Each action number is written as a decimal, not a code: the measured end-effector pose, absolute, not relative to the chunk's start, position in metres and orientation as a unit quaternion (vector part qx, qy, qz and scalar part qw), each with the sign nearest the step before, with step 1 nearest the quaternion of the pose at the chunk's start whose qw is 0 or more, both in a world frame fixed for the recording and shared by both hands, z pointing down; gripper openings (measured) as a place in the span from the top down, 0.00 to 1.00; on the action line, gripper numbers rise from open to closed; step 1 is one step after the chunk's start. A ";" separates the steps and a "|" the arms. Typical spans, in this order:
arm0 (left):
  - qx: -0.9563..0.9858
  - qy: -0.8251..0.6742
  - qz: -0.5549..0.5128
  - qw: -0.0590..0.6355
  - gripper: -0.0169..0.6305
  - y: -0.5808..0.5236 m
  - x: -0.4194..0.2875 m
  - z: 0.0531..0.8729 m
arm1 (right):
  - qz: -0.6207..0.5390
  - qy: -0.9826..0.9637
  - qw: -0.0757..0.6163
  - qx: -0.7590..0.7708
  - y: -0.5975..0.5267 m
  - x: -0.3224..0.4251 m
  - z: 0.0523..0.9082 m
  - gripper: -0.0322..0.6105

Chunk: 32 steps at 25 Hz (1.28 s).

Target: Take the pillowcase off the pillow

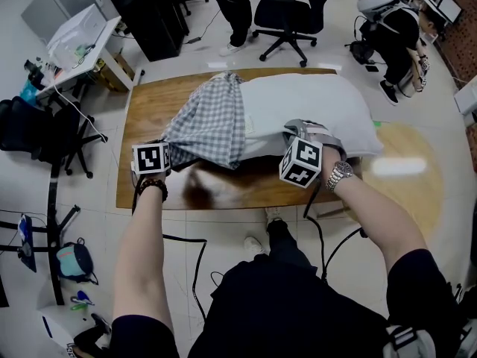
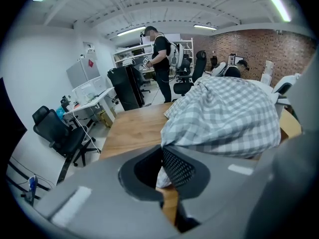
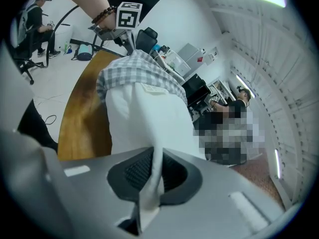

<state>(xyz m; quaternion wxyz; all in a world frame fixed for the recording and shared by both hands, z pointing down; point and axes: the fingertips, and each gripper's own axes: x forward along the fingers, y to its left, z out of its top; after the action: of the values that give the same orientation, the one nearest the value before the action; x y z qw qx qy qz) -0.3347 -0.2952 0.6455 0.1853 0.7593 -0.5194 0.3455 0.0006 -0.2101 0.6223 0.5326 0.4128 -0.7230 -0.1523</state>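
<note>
Pillowcase (image 1: 212, 121) about half off: the left gripper (image 2: 162, 158) is clamped on its checked hem, with the cloth bunched just ahead of those jaws. The right gripper (image 3: 153, 173) pinches a fold of the bared pillow (image 1: 313, 110). The pillow end ahead of the left gripper is not yet freed.
</note>
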 end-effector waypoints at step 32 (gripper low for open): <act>0.780 -0.520 0.326 0.123 0.76 -0.264 -0.314 0.598 | -0.145 -0.793 0.498 0.318 -0.126 -0.052 0.590 0.63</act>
<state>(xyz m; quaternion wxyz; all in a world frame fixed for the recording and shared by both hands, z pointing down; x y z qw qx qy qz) -0.3139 -0.2641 0.5978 0.1230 0.7804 -0.5195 0.3256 -0.0516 -0.1258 0.5901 0.4983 0.3180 -0.7933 -0.1454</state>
